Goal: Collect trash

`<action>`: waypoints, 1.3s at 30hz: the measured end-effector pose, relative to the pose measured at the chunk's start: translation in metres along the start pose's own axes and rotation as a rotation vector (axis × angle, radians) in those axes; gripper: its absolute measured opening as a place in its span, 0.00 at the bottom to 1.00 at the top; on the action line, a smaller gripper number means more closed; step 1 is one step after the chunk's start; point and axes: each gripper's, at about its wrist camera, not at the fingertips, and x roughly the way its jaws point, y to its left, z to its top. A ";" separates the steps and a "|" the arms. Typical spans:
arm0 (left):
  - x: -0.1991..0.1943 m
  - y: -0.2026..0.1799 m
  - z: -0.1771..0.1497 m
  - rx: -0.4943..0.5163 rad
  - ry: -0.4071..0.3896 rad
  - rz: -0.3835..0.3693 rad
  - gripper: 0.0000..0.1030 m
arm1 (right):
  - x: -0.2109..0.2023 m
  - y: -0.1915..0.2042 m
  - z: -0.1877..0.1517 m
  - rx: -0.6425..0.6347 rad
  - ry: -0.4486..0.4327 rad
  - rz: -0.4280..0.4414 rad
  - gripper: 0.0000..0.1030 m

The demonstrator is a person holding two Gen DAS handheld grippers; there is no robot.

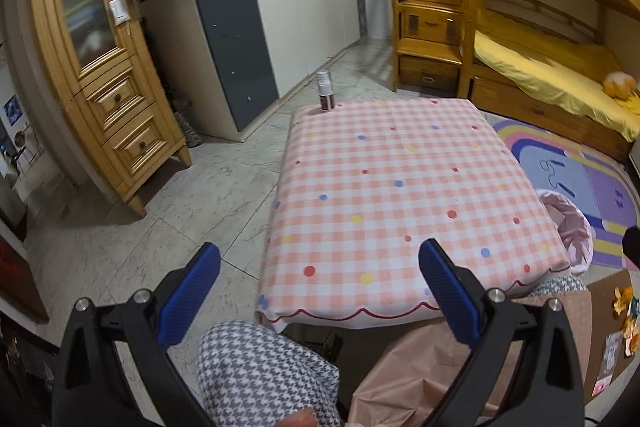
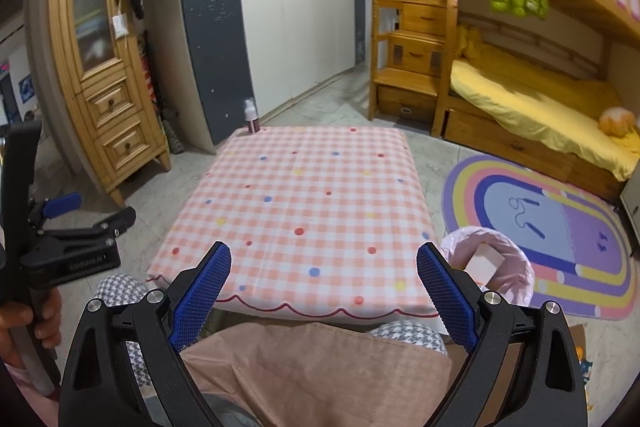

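Both your grippers, left gripper (image 1: 320,267) and right gripper (image 2: 324,269), have fingers spread, empty; that small white-capped spray bottle (image 2: 251,115) on the far-left corner of the checkered-cloth desk (image 2: 304,211) could tip floorward if nudged.

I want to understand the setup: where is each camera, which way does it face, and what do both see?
Left wrist: on the left gripper, open, facing across the checked table; houndstooth knees show below.
Right wrist: on the right gripper, open, facing likewise; the left gripper and a hand show at its left.
Shared: table, spray bottle, pink-lined bin, bunk bed.

text: none legible | left hand-held gripper (image 2: 62,207): embossed lettering, too blurred to read
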 end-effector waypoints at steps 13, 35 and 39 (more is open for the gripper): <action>0.001 -0.005 -0.001 0.016 0.002 -0.027 0.94 | 0.002 -0.007 0.000 0.034 0.000 -0.021 0.90; 0.008 -0.004 -0.002 0.001 0.024 -0.041 0.94 | 0.007 -0.010 -0.003 0.045 0.014 -0.013 0.90; 0.007 -0.004 -0.002 0.001 0.023 -0.040 0.94 | 0.008 -0.009 -0.004 0.043 0.017 -0.012 0.90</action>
